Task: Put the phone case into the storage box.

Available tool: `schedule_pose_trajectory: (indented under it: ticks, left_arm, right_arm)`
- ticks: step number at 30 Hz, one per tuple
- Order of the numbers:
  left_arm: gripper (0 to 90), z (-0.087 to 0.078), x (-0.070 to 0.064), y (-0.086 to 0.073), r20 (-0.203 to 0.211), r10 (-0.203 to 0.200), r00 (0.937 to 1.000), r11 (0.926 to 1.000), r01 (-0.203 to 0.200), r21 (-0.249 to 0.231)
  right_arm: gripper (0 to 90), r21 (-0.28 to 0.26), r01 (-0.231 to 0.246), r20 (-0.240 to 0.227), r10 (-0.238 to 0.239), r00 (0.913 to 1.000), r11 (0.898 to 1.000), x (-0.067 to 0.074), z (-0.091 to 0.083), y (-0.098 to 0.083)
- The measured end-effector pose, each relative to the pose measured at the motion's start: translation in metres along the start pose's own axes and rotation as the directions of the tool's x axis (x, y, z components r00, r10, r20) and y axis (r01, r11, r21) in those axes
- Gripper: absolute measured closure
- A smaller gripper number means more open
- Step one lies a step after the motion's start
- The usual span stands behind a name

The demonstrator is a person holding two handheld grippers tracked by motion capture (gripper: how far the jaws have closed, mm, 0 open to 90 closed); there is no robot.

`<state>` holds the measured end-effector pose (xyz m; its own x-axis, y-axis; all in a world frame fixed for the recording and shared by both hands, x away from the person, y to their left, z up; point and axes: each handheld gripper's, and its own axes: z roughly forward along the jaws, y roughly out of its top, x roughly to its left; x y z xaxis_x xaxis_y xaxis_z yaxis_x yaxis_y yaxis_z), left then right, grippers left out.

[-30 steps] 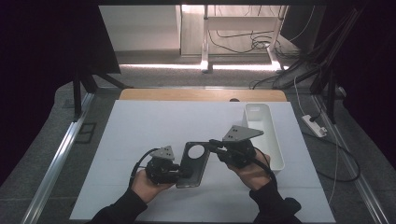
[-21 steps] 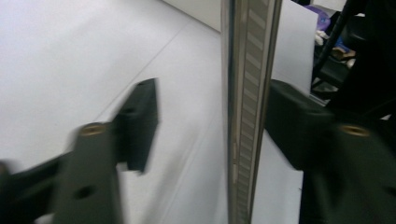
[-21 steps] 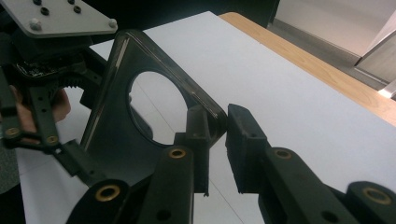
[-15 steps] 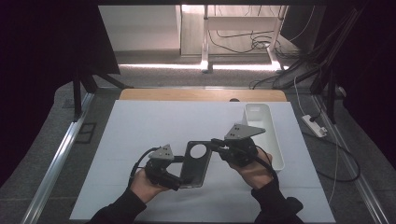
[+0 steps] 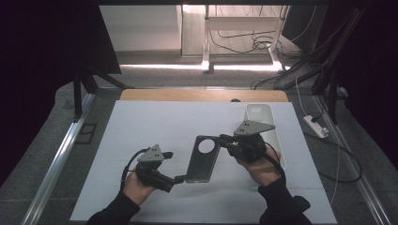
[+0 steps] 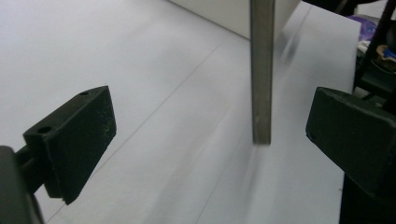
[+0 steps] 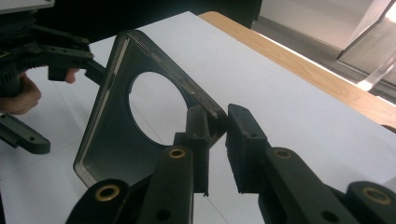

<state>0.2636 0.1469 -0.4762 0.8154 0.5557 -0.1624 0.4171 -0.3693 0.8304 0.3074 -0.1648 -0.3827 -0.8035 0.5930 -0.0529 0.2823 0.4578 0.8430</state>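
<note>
Phone case (image 5: 202,158), dark with a round camera cut-out, up off the white mat (image 5: 141,122) near the table's middle in the high view. Pinched at its upper corner by the right gripper (image 5: 224,139), raised and slanting toward the near edge. Left gripper (image 5: 172,166) just beside the lower corner, jaws just opened wide, touching nothing. White tray (image 5: 274,140) behind the right hand, wooden strip (image 5: 202,95) along the far edge.

Left gripper view: case (image 6: 261,70) edge-on, a thin upright bar standing between the two black pads (image 6: 74,140) with clear gaps on both sides. No contact, so nothing held on this side. Lower end of the case hanging just above the mat, as far as can be told.

Right gripper view: right gripper (image 7: 218,140) clamped on the case's (image 7: 107,140) rounded corner beside the cut-out, jaws nearly closed on the thin wall. Left gripper (image 7: 70,70) farther off past the case's far end.

Likely step: hand-over finished, case now carried by the right side alone. To do it well: keep the corner pinch firm, since a thin flexible wall held at one corner may swing or slip. Draw the left jaws straight back without brushing the lower edge. Keep the case off the mat until clear.
</note>
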Motion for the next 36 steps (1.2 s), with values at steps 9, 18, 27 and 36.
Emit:
schedule_pose_trajectory:
  ticks: [9, 18, 27, 36]
  left_arm:
    - [0.7, -0.016, 0.004, -0.015, -0.064, -0.027, 0.9976, 0.9995, 0.026, -0.015]
    - [0.2, -0.032, 0.003, -0.031, -0.127, -0.038, 0.9912, 0.9992, 0.037, -0.014]
    - [0.0, -0.048, 0.000, -0.046, -0.192, -0.065, 0.9793, 0.9979, 0.064, -0.013]
    - [0.0, -0.064, -0.004, -0.060, -0.245, -0.089, 0.9655, 0.9960, 0.088, -0.016]
  right_arm:
    - [78.0, -0.006, -0.009, 0.028, 0.009, 0.9996, 1.000, -0.011, -0.008, 0.001]
    - [78.0, -0.012, -0.015, 0.043, 0.015, 0.9989, 1.000, -0.022, -0.014, 0.003]
    - [78.0, -0.025, -0.026, 0.071, 0.028, 0.9971, 0.999, -0.036, -0.020, 0.006]
    - [78.0, -0.029, -0.039, 0.091, 0.041, 0.9950, 0.999, -0.048, -0.025, 0.009]
